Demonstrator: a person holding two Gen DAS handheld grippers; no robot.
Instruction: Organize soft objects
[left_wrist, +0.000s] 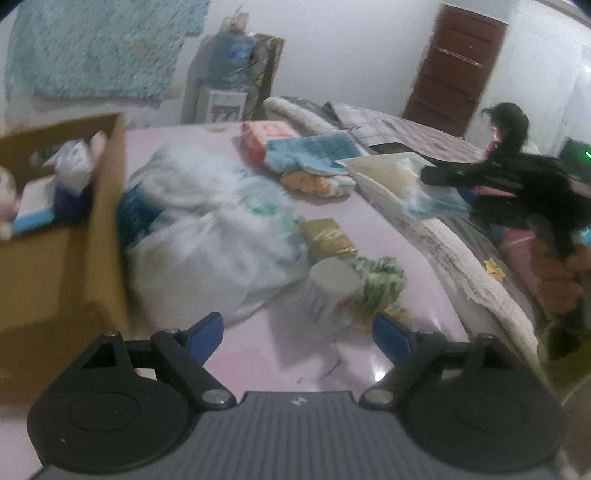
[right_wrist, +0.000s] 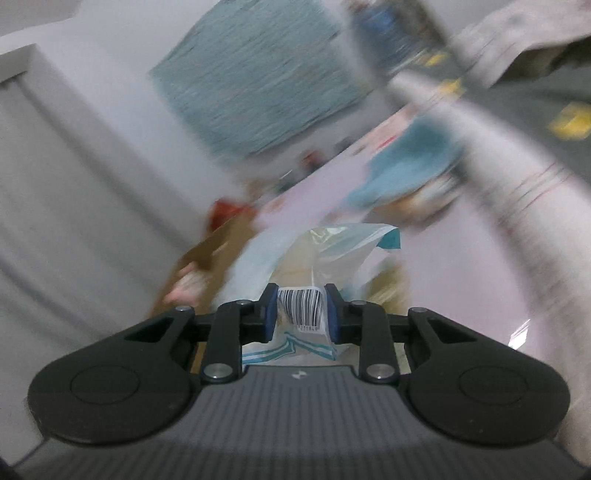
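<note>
My left gripper (left_wrist: 297, 328) hangs open over the pink table (left_wrist: 258, 362), with nothing between its blue pads. Ahead of it lie white plastic bags (left_wrist: 207, 236), a white roll (left_wrist: 332, 284), a green-and-white cloth (left_wrist: 380, 280), a gold packet (left_wrist: 328, 236), a blue towel (left_wrist: 314, 147) and a pink pack (left_wrist: 266, 136). A cardboard box (left_wrist: 92, 229) with soft items inside stands at the left. My right gripper (right_wrist: 301, 295) is shut on a clear plastic packet (right_wrist: 325, 251) with a barcode label. In the left wrist view that packet (left_wrist: 391, 181) hangs at the right, above the table.
A quilted blanket (left_wrist: 480, 266) lies along the table's right edge. A person (left_wrist: 509, 125) is at the far right near a brown door (left_wrist: 454, 66). A water dispenser (left_wrist: 232, 55) stands against the back wall. The right wrist view is heavily blurred.
</note>
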